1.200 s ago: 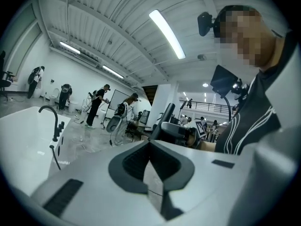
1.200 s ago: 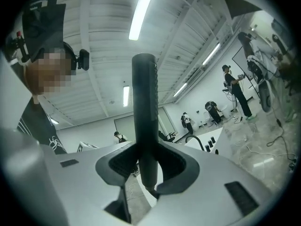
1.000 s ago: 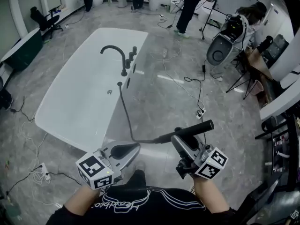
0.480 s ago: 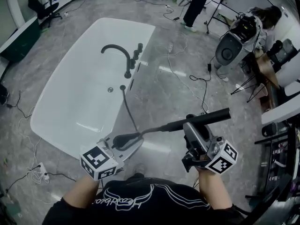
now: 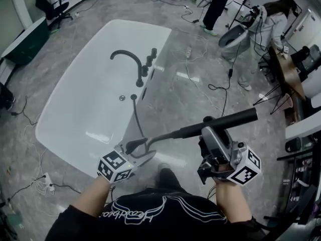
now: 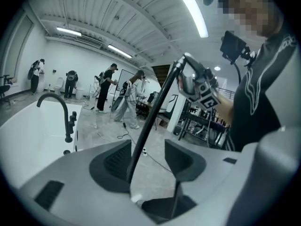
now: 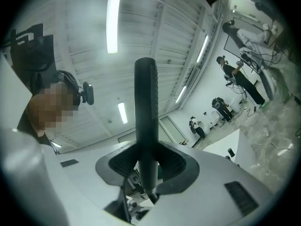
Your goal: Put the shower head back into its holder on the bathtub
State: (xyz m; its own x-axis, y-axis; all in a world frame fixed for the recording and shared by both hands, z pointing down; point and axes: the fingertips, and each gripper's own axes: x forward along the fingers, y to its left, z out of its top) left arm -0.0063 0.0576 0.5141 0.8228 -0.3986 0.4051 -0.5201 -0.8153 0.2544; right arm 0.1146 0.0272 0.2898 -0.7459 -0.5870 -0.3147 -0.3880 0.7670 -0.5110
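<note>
The long black shower head (image 5: 215, 123) points up to the right, with my right gripper (image 5: 211, 130) shut on its handle (image 7: 146, 117). Its black hose (image 5: 136, 117) runs from a small fitting (image 5: 133, 97) on the white bathtub's rim (image 5: 65, 134), below the black faucet (image 5: 131, 59), down to my left gripper (image 5: 138, 147). In the left gripper view the jaws have just been opening. The left gripper (image 6: 148, 157) stands open with the hose (image 6: 143, 131) passing between the pads, close to the left pad (image 6: 117, 159). The right gripper (image 7: 146, 161) clamps the handle from both sides.
Several people (image 5: 220, 4) stand at the far end of the room by equipment on stands (image 5: 266, 92). Cables (image 5: 220, 84) trail over the grey floor right of the tub. A power strip (image 5: 42, 182) lies at the lower left; shelving (image 5: 301, 149) lines the right.
My left gripper's jaws were shut at the hose and now stand apart around it. The right gripper has carried the shower head higher and further right. The tub appears nearer.
</note>
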